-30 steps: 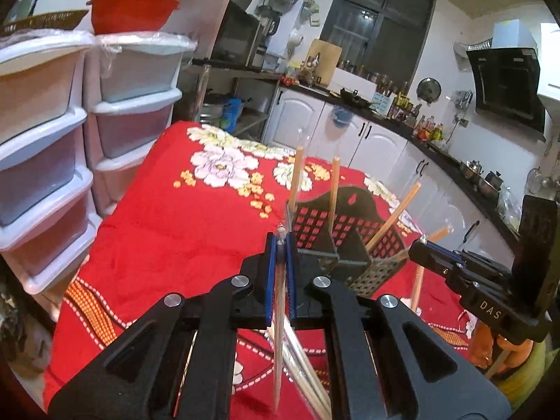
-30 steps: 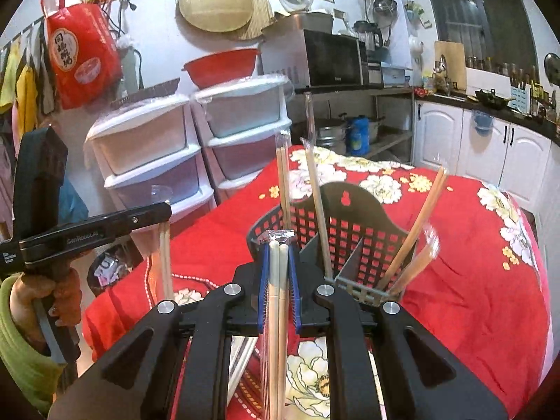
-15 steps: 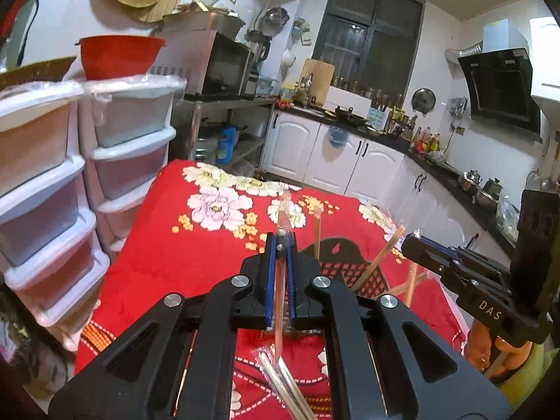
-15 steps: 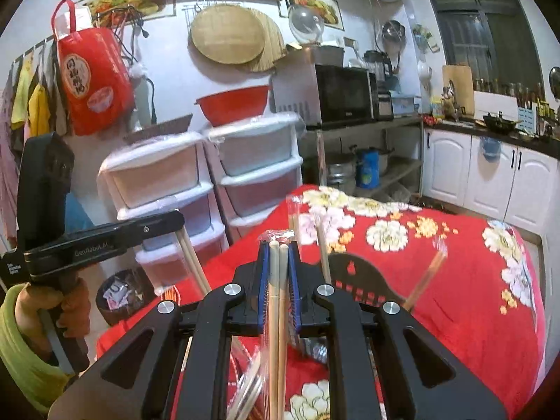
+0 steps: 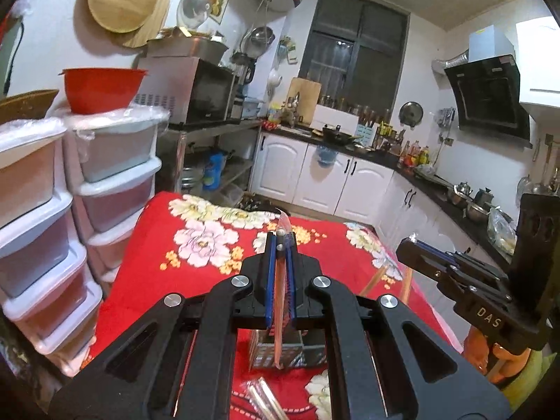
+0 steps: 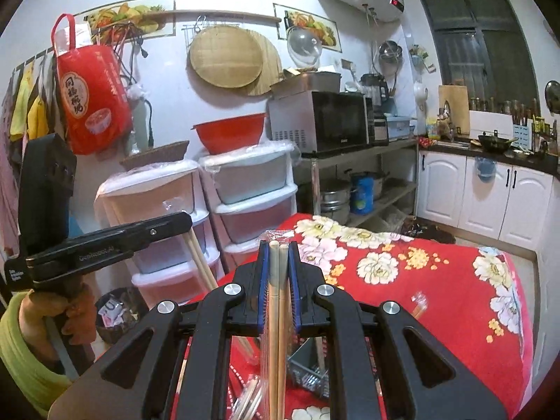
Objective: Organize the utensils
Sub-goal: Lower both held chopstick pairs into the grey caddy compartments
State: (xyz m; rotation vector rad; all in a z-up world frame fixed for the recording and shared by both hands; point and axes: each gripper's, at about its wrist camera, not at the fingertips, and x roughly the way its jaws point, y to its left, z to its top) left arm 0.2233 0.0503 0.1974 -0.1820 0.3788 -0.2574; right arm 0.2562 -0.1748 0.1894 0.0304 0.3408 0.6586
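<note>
**Both tongs clamped on wrapped chopsticks above the red tabletop**

While raised over the floral red tabletop point(image 5: 140, 280), left tongs point(image 5: 280, 245) pinched nearly closed on a thin wrapped chopstick pair point(image 5: 279, 301), hanging upright from the blue pads with the wrapper tip poking out at 12 o'clock. Directly beneath, at 6 o'clock of the pads: dark mesh utensil basket point(image 5: 266, 351), standing on the cloth. At 6 o'clock of the basket, near the frame's lower edge: a loose plastic-wrapped pair point(image 5: 260, 397), lying flat.

In the right wrist view, right tongs point(image 6: 279, 245) held narrow around a pale wooden chopstick pair in clear wrap point(image 6: 274, 308), two round ends showing between the pads, shafts running straight down. Basket point(image 6: 308, 367) seen at 5 o'clock of that pair, partly hidden behind the tong arms, with a stick standing in it. Other gripper at 9 o'clock, gripped by a hand point(image 6: 52, 311) in a yellow-green sleeve, its chopsticks slanting down below its tip.

Stacked plastic drawers point(image 6: 245, 189) at 11 o'clock beyond the tabletop edge.
</note>
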